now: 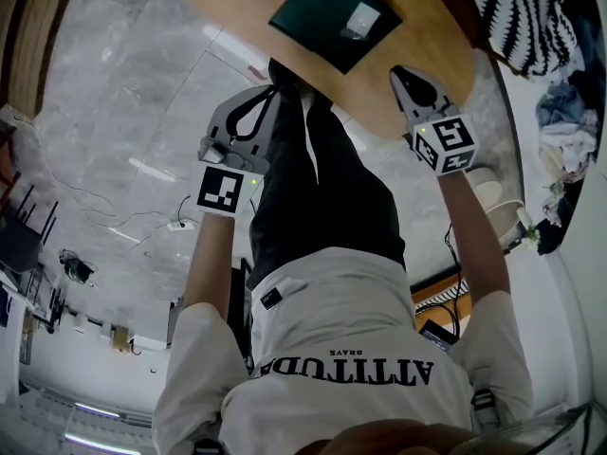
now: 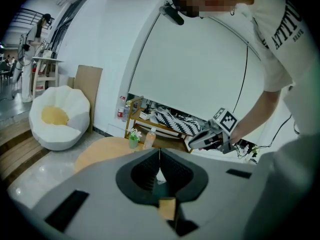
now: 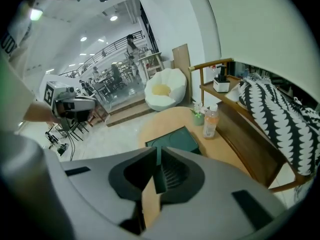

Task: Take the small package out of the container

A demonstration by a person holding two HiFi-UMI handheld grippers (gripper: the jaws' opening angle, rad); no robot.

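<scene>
A dark green square container [image 1: 334,15] lies on the round wooden table [image 1: 417,45], with a small pale package [image 1: 361,17] inside it. My right gripper [image 1: 402,74] hovers over the table's near edge, to the right of the container, shut and empty. Short of the table, over the floor, my left gripper [image 1: 267,95] is also shut with nothing in it. In the right gripper view the container [image 3: 172,140] sits just beyond the closed right gripper [image 3: 159,154], and the package cannot be made out. The left gripper [image 2: 159,156] points toward the table [image 2: 100,151].
A clear bottle [image 3: 211,121] and a small green plant [image 3: 199,115] stand on the table's far side. Behind it is a wooden shelf [image 3: 250,134] with a black-and-white striped cloth [image 3: 280,114]. A white beanbag seat [image 3: 165,88] sits on the marble floor [image 1: 123,112].
</scene>
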